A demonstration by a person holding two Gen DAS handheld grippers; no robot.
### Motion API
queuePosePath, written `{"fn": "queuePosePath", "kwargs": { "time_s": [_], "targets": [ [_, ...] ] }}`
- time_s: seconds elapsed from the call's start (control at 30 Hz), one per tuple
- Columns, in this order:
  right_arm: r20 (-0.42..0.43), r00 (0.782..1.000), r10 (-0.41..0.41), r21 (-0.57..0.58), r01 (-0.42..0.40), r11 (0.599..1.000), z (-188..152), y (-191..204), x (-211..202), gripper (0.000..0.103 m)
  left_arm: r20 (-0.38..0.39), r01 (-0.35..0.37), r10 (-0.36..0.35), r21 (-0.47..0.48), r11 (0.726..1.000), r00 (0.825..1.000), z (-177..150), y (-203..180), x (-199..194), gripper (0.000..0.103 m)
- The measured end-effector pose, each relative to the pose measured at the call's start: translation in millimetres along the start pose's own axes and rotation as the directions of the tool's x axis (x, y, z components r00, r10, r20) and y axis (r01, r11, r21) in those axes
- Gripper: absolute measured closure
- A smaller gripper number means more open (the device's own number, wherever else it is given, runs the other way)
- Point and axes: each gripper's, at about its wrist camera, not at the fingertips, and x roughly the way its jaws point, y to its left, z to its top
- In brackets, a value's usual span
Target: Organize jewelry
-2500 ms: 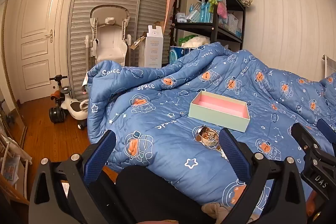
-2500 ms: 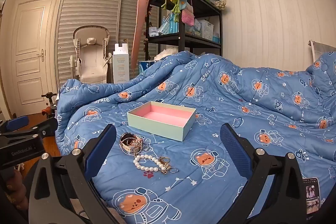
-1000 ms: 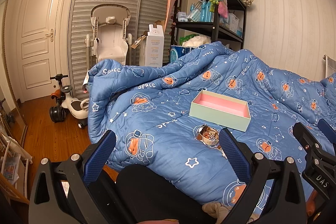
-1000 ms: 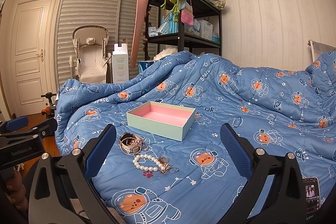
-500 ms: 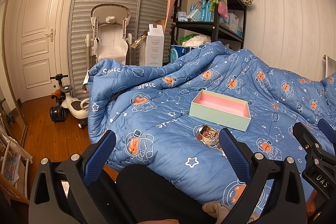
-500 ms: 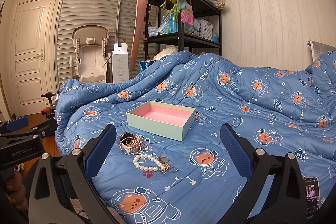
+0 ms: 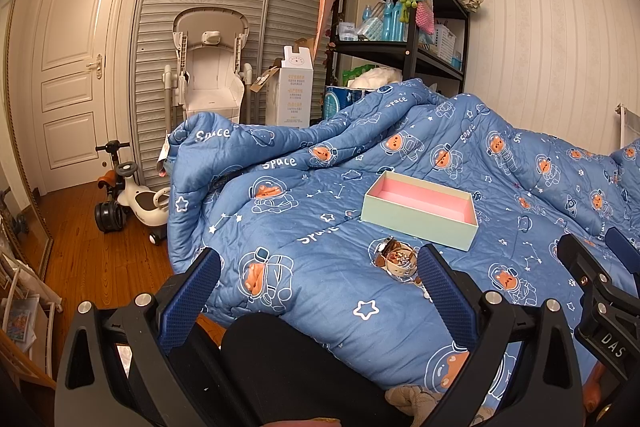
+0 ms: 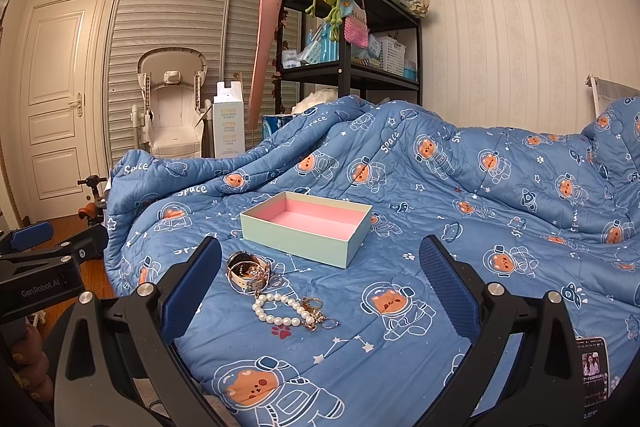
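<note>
A bedroom with a bed under a blue space quilt [image 8: 500, 195]; almost nothing has changed in the last seconds.

Compared with the earlier pictures the two views are nearly the same, so I judge the task has not really begun: no piece is in the box yet. On the left, the left claw [image 7: 316, 291] hangs with its jaws wide apart and empty, low before the bed edge. Just in front of the open pink-lined box [image 8: 306, 227], toward the cameras, lie a bangle with a watch [image 8: 248, 271], then a pearl bracelet [image 8: 280, 309] and some small gold rings [image 8: 316, 315] touching it. The right claw [image 8: 320, 291] is also wide apart, empty, above the quilt near these pieces. In the left view its right finger [image 7: 444, 295] hides the pearls and rings. How many rings there are is too small to tell.
</note>
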Motion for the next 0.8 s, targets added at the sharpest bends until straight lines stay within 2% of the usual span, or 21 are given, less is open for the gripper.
{"fn": "queuePosePath", "kwargs": {
  "time_s": [0.8],
  "targets": [
    [-0.003,1.000,0.009,0.001,-0.009,1.000,-0.6,-5.0,1.6,0.005,-0.002,0.001,-0.001,-0.001,1.000,1.000,0.0,-0.1,0.2,0.006]
  ]
}}
